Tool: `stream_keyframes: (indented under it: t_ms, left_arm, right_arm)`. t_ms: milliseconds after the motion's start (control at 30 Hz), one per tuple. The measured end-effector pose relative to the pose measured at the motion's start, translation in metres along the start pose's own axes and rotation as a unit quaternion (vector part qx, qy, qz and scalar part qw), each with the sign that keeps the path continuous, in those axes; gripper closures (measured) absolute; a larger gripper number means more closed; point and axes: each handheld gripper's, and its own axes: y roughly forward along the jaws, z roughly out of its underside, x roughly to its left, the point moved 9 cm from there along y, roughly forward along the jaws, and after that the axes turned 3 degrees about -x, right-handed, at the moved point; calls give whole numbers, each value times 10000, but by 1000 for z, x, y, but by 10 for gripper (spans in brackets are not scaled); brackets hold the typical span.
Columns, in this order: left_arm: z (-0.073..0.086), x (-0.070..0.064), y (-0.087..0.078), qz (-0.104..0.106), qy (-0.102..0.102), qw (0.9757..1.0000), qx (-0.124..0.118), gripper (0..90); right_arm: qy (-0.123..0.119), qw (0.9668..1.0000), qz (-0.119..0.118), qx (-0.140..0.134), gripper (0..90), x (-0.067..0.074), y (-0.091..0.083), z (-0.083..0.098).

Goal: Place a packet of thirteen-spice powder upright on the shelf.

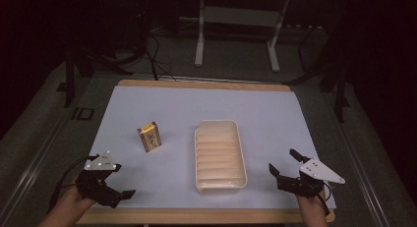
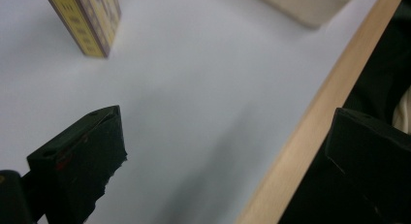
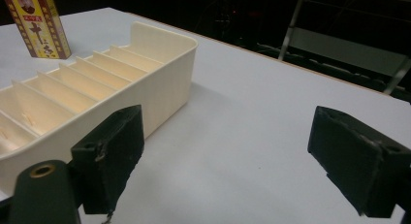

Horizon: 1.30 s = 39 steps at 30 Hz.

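Note:
A small yellow box [image 1: 149, 136] with dark print stands upright on the pale mat, left of a cream tray [image 1: 199, 153] with several ribbed slots. The left gripper view catches the box [image 2: 89, 20] at top left and a tray corner [image 2: 303, 6] at top. In the right gripper view the tray [image 3: 165, 83] lies to the left, the box [image 3: 38, 23] behind it. My left gripper [image 1: 120, 180] is open near the front left edge, nothing between its jaws. My right gripper [image 1: 284, 161] is open at the front right, beside the tray's near end.
The pale mat [image 1: 265, 109] covers a wooden board whose front edge [image 1: 196, 216] runs just under both hands. Beyond the board stand a white metal frame [image 1: 199, 40] and dark cables on the floor.

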Motion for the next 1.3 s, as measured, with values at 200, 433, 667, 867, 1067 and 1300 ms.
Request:
stream_keyframes:
  t_ms: [200, 433, 667, 867, 1067, 1300]
  left_arm:
    - [6, 1, -2, 93, -35, 9982, 591, 10]
    - [17, 4, -3, 156, -244, 9909, 1314, 9]
    - [26, 7, -5, 39, -491, 9806, 1896, 9]
    - [29, 9, -7, -44, -524, 9706, 2349, 9]
    - [31, 5, -9, 165, -432, 9566, 2879, 9]
    - [19, 11, -9, 130, -359, 9581, 2840, 9]
  right_arm:
    - [-63, 10000, -65, 14, 130, 4, 0, -1]
    - [-153, 9998, -145, 55, 131, 8, 1, -1]
    - [-169, 9997, -145, 72, 131, 9, 1, 0]
    - [-161, 9997, -174, 83, 131, 10, 2, 0]
    - [-208, 9996, -152, 77, 130, 10, 2, 0]
    - [-253, 9995, -122, 108, 130, 11, 2, 0]
